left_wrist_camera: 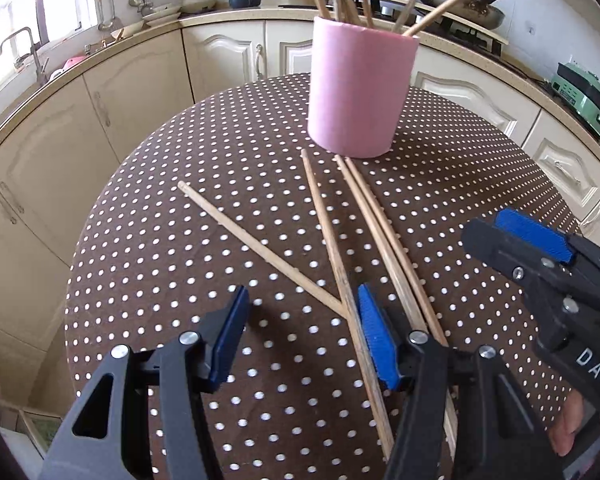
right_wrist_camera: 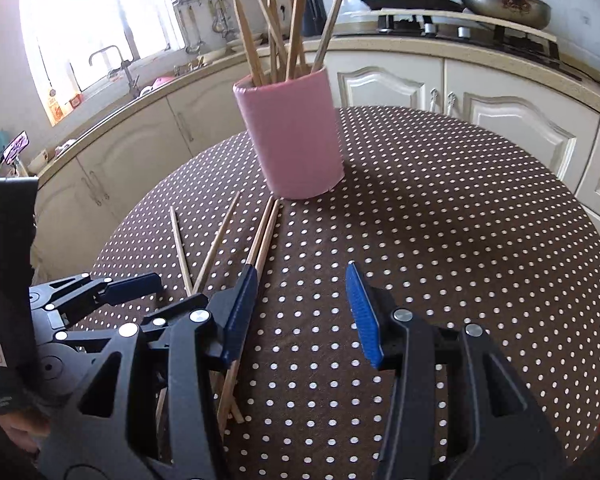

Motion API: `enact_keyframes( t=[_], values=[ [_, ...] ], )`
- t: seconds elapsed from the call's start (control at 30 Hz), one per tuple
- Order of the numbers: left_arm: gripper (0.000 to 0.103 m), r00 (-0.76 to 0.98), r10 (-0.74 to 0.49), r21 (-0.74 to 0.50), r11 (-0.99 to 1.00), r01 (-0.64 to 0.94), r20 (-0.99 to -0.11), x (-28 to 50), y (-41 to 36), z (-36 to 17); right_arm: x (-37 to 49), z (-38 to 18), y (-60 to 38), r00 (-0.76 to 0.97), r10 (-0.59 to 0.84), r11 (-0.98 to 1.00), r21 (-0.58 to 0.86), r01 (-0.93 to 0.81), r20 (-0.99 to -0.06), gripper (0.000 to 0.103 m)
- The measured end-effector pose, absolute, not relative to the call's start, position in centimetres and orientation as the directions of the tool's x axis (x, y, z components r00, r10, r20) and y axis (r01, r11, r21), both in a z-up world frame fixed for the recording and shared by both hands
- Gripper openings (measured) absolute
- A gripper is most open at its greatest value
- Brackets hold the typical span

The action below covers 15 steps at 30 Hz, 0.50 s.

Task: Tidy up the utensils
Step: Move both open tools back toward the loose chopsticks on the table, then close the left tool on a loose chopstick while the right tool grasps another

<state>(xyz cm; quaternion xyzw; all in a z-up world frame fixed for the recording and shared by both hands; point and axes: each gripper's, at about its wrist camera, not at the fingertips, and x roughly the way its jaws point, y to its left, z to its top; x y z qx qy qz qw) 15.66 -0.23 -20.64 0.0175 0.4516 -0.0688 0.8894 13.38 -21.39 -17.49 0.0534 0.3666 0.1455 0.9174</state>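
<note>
Left wrist view: four loose chopsticks [left_wrist_camera: 364, 220] were seen lying flat on the polka-dot table [left_wrist_camera: 180, 260], fanned out from the lower centre of the frame toward the base of the pink holder [left_wrist_camera: 360, 92] at upper centre, where more chopsticks stood upright. Their long axes ran roughly along the pointing line of the left gripper [left_wrist_camera: 304, 336], whose jaws were held about half open with nothing clamped; the near ends of two sticks crossed between the blue pads, while the paired sticks lay just outside the right pad. The right gripper [right_wrist_camera: 300, 312] was likewise held partly open and empty, with bare cloth between its jaws and the pair passing beside its left pad in the right wrist view. The left gripper was judged better placed for the crossed sticks.
</note>
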Motion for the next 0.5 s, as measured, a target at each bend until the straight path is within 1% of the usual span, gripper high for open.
enact_keyframes(
  t=[0.1,0.2,0.5],
  values=[
    [0.056,0.582,-0.101,-0.031,0.991,0.128,-0.807,15.5,0.5,-20.5,14.3,-18.0,-20.5,0.639,0.305,0.951,0.186,-0.247,-0.706,0.046],
    [0.056,0.579,-0.106,-0.041,0.991,0.125,-0.809,15.2,1.2,-20.3,14.9,-18.5,-19.7,0.609,0.299,0.951,0.173,-0.257,-0.735,0.046],
    [0.056,0.577,-0.111,-0.057,0.992,0.110,-0.809,14.2,2.8,-19.8,15.5,-19.2,-18.1,0.585,0.279,0.953,0.145,-0.265,-0.761,0.046]
  ],
)
